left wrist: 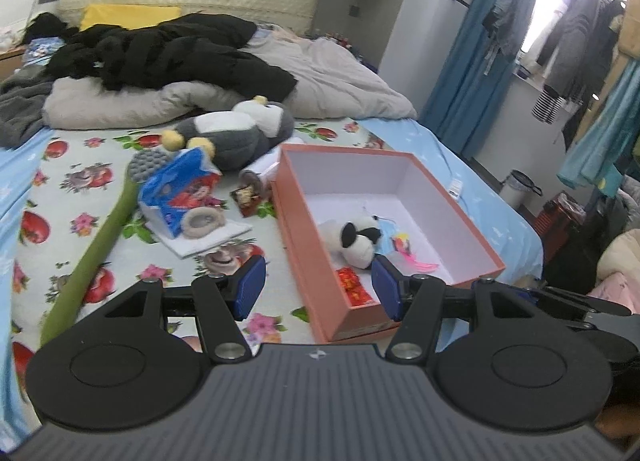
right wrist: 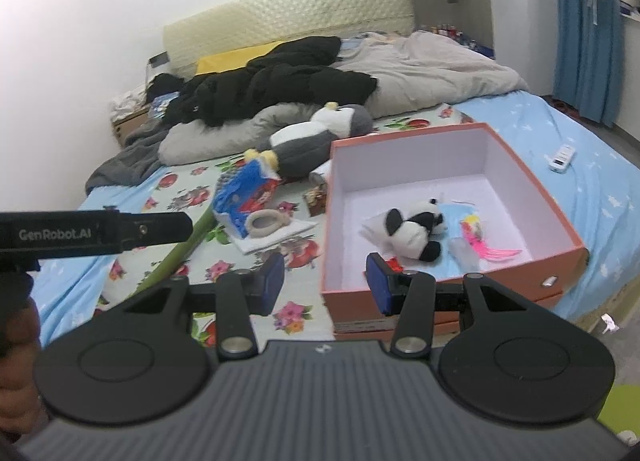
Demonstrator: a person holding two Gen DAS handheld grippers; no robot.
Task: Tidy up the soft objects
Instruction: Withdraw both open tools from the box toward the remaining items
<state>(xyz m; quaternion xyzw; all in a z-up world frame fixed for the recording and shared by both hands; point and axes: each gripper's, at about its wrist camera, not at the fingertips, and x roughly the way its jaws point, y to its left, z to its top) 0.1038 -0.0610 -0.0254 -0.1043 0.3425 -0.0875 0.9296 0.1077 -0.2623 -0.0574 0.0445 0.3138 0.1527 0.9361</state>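
The small panda plush (left wrist: pixel 358 239) already lies inside the open orange box (left wrist: pixel 300 237), on its white floor toward the near end. With it are a pale blue cloth (right wrist: pixel 456 221), a pink feathery toy (right wrist: pixel 490 247) and, at the near corner, a small red packet (left wrist: pixel 351 281). So part of the sorting looks done.

Plenty is left on the bed (left wrist: pixel 80 181). At 10 o'clock from the box lies the large grey-and-white penguin plush (left wrist: pixel 236 133), on its side, touching the box's far left corner region. At 9 o'clock sit a blue printed tissue pack (left wrist: pixel 180 189), a beige fluffy ring (left wrist: pixel 200 223) resting on a white pad (left wrist: pixel 208 239), and a long green plush stem with a grey head (left wrist: pixel 104 221) running toward 7 o'clock. I judge these soft things the likely remainder, roughly half the job.

Both tools are empty. The left tool (left wrist: pixel 318 287) has its pads apart with nothing between them, hovering over the box's near left wall. The right tool (right wrist: pixel 326 283) is also parted and carries nothing, above that same wall.

Hard to read: the small rolled item and dark packet (left wrist: pixel 250 191) between penguin and box are too blurred to name. The red packet is partly covered by a pad. The bed's near edge is hidden behind the tool bodies, and a white remote-like thing (right wrist: pixel 562 157) at 2 o'clock is indistinct.
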